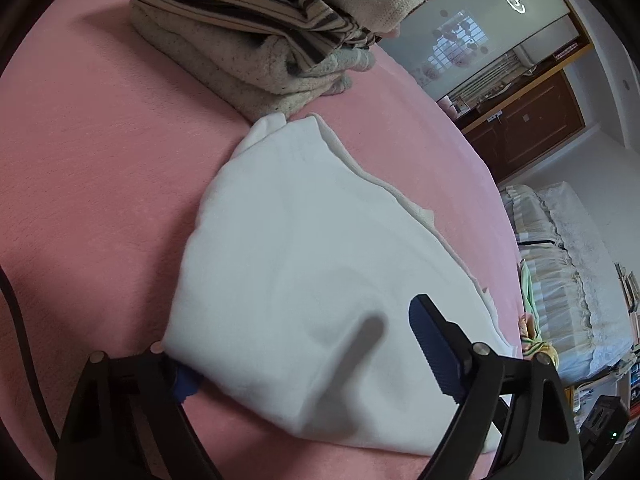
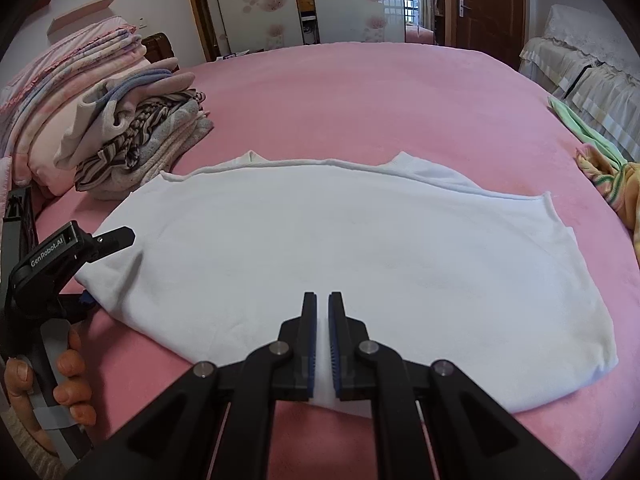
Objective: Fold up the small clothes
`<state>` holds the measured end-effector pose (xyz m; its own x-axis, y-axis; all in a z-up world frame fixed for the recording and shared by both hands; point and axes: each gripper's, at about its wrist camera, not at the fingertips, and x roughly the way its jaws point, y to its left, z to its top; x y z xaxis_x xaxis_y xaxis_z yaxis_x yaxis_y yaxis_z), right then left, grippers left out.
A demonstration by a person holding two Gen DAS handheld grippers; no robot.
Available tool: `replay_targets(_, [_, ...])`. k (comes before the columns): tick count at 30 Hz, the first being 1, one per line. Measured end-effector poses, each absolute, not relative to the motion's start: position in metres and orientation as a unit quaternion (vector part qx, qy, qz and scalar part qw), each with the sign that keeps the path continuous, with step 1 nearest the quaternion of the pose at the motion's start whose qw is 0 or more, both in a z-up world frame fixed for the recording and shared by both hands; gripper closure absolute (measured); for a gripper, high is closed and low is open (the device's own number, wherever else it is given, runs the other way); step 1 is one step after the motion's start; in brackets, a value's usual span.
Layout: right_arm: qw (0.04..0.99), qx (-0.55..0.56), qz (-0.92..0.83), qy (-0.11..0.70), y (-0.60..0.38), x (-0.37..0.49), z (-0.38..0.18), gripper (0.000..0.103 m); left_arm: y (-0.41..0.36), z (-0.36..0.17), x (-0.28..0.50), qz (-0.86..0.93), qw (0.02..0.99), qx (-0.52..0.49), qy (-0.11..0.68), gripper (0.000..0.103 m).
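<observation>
Folding the white cotton garment (image 2: pixel 340 248) spread flat on the pink bed (image 2: pixel 360 92), bite deep: your left tongs (image 1: pixel 304 364) gape around its left corner, the right tongs (image 2: pixel 322 344) pinched on its near hem. Lift both evenly. Its long axis runs left-right, the collar edge far.

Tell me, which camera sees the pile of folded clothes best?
The right wrist view: the whole pile shows on the pink bed, left of the white shirt. The left wrist view shows only part of the pile, cut off at the top.
</observation>
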<state>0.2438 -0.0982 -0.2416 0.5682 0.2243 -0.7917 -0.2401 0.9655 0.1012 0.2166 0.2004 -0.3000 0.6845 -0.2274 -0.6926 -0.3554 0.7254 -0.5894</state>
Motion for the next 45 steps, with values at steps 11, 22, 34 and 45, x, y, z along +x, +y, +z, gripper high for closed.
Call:
replay_targets(11, [0.889,-0.022,0.140,0.435,-0.074,0.263,-0.243,0.097,0.204,-0.300,0.230,0.008,0.849,-0.341,0.404,0.084])
replay_targets(22, [0.876,-0.010,0.149,0.458,-0.060,0.274,-0.263,0.098,0.171,-0.234,0.227,-0.020,0.895,-0.262,0.360,0.087])
replay_targets(34, [0.867,0.001,0.152,0.475,-0.070,0.273,-0.280,0.099,0.097,-0.180,0.231,-0.084,0.915,-0.203,0.339,0.087])
replay_targets(45, [0.876,0.090,0.135,0.455,-0.154,0.254,-0.253,0.099,-0.009,-0.162,0.244,-0.137,0.913,-0.147,0.355,0.087])
